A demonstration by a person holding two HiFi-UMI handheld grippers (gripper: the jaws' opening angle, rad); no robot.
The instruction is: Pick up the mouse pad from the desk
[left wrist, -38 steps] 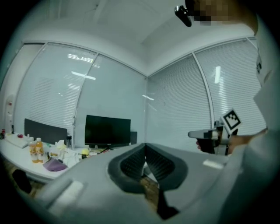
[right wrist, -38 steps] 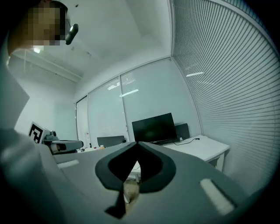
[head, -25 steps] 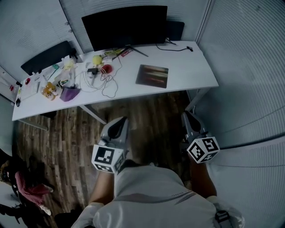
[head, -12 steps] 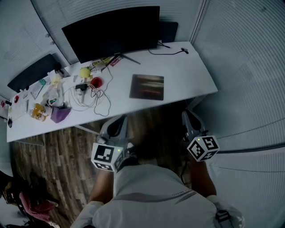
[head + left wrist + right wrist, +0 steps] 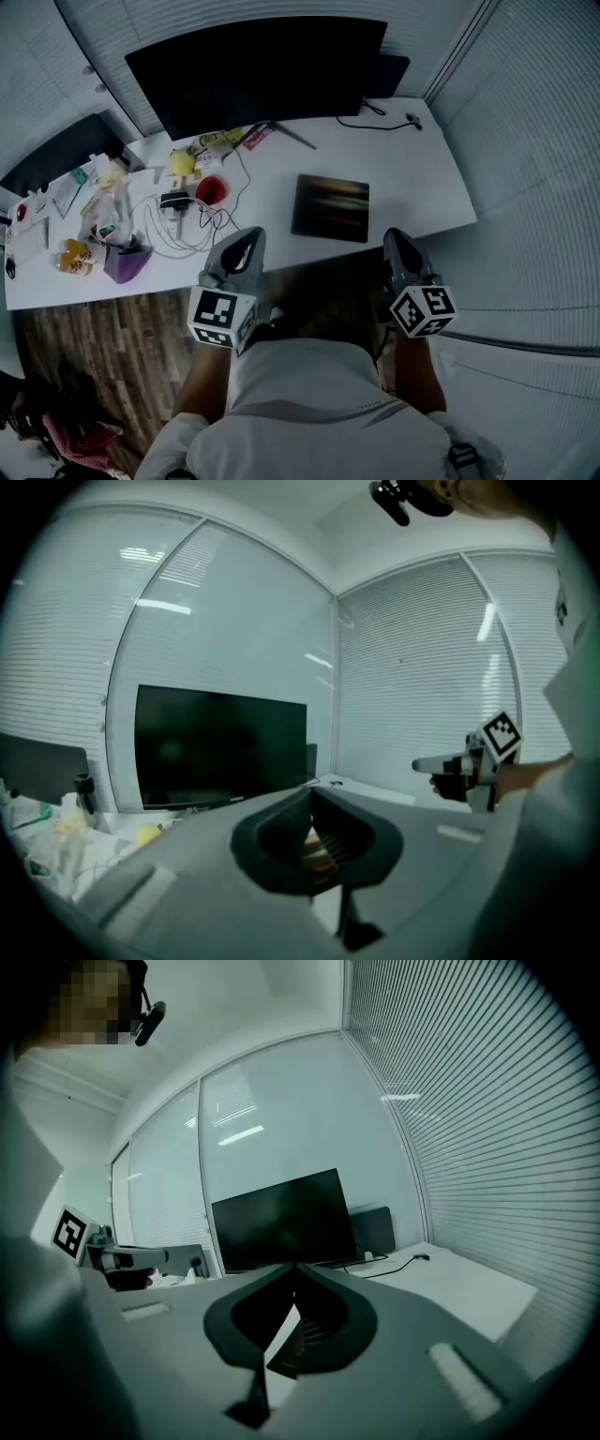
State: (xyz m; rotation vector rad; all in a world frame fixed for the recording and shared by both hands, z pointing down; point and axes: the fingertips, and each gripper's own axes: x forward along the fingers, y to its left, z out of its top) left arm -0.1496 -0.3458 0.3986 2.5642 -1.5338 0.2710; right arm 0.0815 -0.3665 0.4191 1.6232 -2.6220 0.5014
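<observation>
**Two closed tongs short of the mouse pad (image 5: 330, 207)**

Both tongs have their jaws pressed together with nothing between them. The left tongs (image 5: 246, 236) and the right tongs (image 5: 396, 236) are held side by side at the near edge of the white worktop (image 5: 422, 178), pointing toward it. The mouse pad lies flat on the worktop, ahead of the tongs and between them, and neither touches it. It sits in front of the dark monitor (image 5: 253, 70). To its left are tangled white cables (image 5: 187, 230), a red object (image 5: 210, 190) and a yellow object (image 5: 180, 162).
</observation>
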